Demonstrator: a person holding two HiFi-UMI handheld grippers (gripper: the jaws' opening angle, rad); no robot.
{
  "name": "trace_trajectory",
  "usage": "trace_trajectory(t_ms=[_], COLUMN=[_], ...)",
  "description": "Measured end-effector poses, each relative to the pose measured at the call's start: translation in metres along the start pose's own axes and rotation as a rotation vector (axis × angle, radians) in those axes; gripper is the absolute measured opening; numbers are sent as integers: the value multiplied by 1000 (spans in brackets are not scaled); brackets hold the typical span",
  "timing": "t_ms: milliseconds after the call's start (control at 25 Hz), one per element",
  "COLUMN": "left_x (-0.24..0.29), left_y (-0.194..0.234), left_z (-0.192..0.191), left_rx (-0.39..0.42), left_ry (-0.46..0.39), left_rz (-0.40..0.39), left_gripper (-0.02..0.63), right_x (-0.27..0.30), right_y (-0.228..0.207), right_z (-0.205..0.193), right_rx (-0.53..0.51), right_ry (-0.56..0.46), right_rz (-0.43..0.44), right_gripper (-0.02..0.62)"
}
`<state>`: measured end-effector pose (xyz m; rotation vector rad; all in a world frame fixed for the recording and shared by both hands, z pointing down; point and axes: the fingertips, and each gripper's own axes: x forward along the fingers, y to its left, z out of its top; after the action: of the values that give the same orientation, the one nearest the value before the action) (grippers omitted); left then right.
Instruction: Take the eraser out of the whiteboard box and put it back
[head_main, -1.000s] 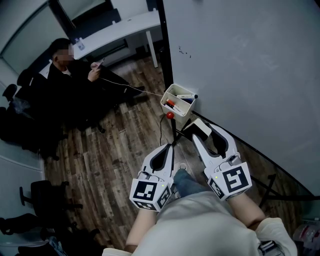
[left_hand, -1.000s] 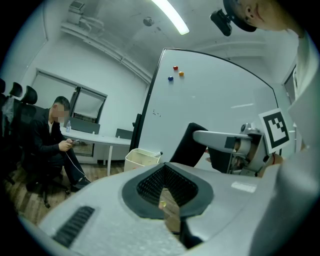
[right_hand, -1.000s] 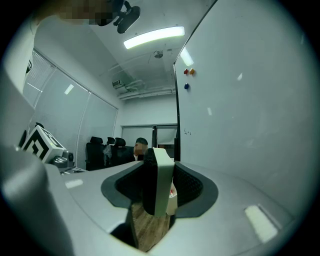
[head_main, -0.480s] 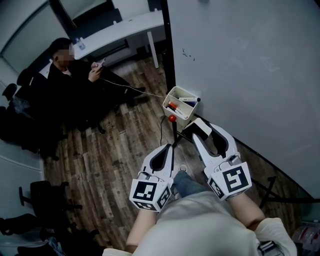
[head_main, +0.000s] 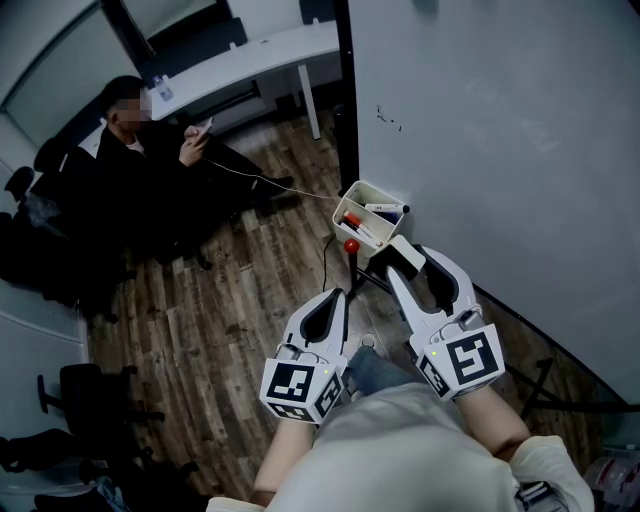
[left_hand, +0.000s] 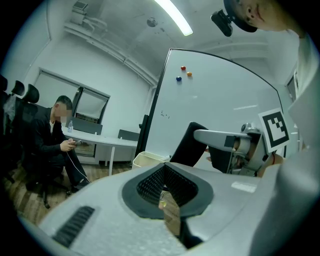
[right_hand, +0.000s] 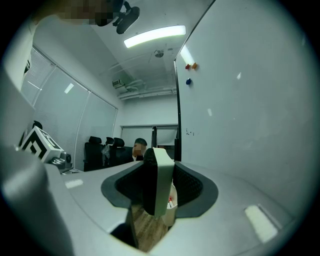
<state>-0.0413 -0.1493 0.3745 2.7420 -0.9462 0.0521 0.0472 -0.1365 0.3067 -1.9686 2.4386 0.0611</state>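
Observation:
A white eraser (head_main: 402, 255) with a black felt face stands on edge between the jaws of my right gripper (head_main: 408, 266), which is shut on it. In the right gripper view the eraser (right_hand: 161, 175) fills the middle of the jaws. The cream whiteboard box (head_main: 352, 203) hangs on the whiteboard's lower edge just ahead of the eraser, with markers inside; it shows past the jaws as the box (right_hand: 173, 211). My left gripper (head_main: 340, 295) floats lower left of the box, shut and empty. From the left gripper view the box (left_hand: 148, 160) lies ahead.
The whiteboard (head_main: 500, 130) fills the right side, on a black stand with a red knob (head_main: 351, 245) under the box. A seated person (head_main: 130, 170) in black holds a phone at the left, its cable crossing the wooden floor. A white desk (head_main: 250, 55) stands behind.
Both grippers have drifted closer to the box, which now sits nearer the eraser's tip in the head view. The grip on the eraser is unchanged.

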Motion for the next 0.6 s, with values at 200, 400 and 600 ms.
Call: trace_trajectory(t_ms=[200,400,600], left_x=[5,11,19], left_y=[8,17,27], left_z=[1,0,2], left_rx=[-3,-5,-7], left_ry=[-2,-2,5], left_rz=[5,10,15], left_gripper=[5,5,5], right_x=[12,23,37], right_y=[-3,-6,-11], right_z=[0,-3,-5], right_rx=[-1,-6,-7], right_ry=[-3,-3,6], right_rz=[-1,0,-1], right_gripper=[179,179,179])
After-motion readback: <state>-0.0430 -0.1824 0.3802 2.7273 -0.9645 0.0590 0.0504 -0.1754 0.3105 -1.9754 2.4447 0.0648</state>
